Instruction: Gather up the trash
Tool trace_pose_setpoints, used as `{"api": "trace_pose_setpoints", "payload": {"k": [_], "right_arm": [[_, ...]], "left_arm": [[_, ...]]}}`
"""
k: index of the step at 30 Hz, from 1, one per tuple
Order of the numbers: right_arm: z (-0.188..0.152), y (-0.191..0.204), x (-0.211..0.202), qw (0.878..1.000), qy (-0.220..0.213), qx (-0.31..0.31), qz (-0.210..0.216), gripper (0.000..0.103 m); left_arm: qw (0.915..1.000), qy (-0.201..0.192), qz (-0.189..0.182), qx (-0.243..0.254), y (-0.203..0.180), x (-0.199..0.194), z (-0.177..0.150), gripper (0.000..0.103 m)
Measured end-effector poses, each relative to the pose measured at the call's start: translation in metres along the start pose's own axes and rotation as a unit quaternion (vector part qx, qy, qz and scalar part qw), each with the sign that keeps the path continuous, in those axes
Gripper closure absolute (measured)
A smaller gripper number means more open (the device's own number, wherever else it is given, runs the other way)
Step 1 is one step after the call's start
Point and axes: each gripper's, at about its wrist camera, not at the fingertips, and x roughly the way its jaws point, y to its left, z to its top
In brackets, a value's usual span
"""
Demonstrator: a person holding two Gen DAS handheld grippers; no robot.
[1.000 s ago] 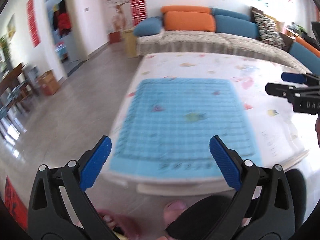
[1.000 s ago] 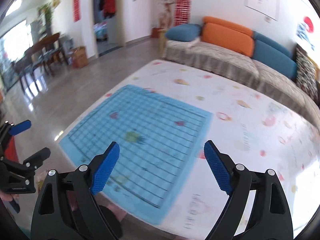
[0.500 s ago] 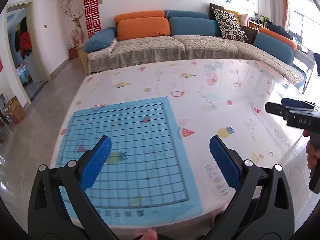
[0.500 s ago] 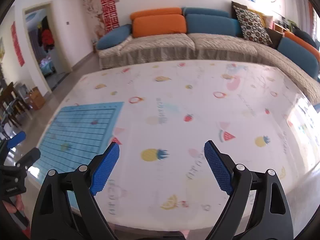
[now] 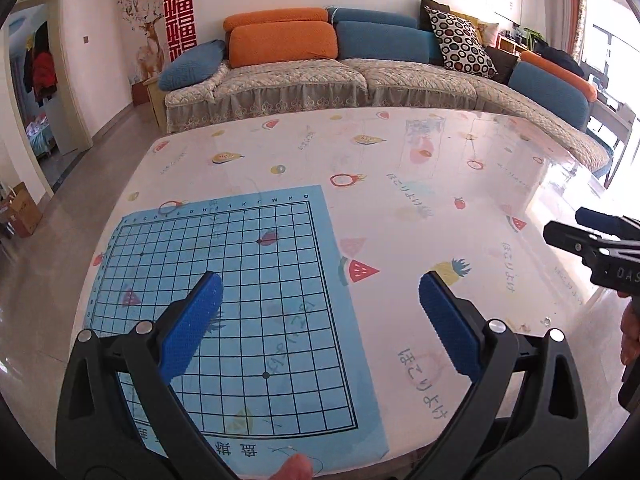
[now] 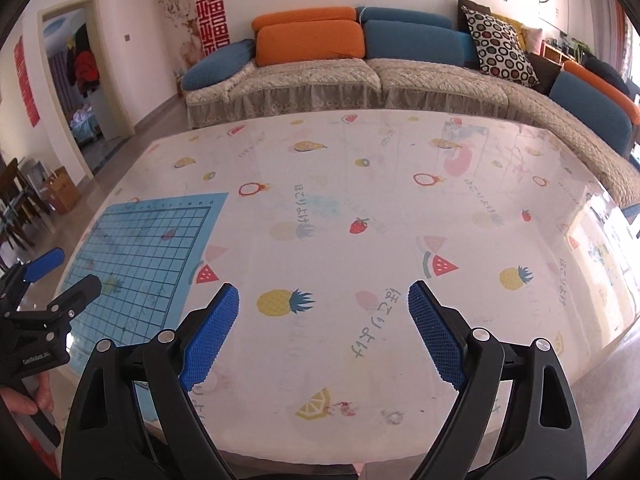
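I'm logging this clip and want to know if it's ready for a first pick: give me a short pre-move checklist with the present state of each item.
1. Left gripper jaws open and holding nothing: ok.
2. Right gripper jaws open and holding nothing: ok.
3. Both grippers apart from each other, above the near edge of the table: ok.
4. Trash to pick located: not ok; only the fruit-print cover and the blue grid mat show on the table.
5. Bin or bag for the trash in view: not ok; none shows in either view.
6. Small marks near the table's front edge, debris or print: cannot tell.
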Motion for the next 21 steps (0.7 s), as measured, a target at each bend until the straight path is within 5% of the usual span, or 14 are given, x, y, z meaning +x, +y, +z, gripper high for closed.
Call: {"api": "trace_pose_setpoints", "payload": {"k": [21], "right_arm": [[-0.008, 0.008, 0.03, 1.0, 0.014, -0.003, 0.008, 0.017]], "left_arm": [[0.9998, 0.008, 0.018, -0.006, 0.004, 0.031, -0.008, 0.007]]}}
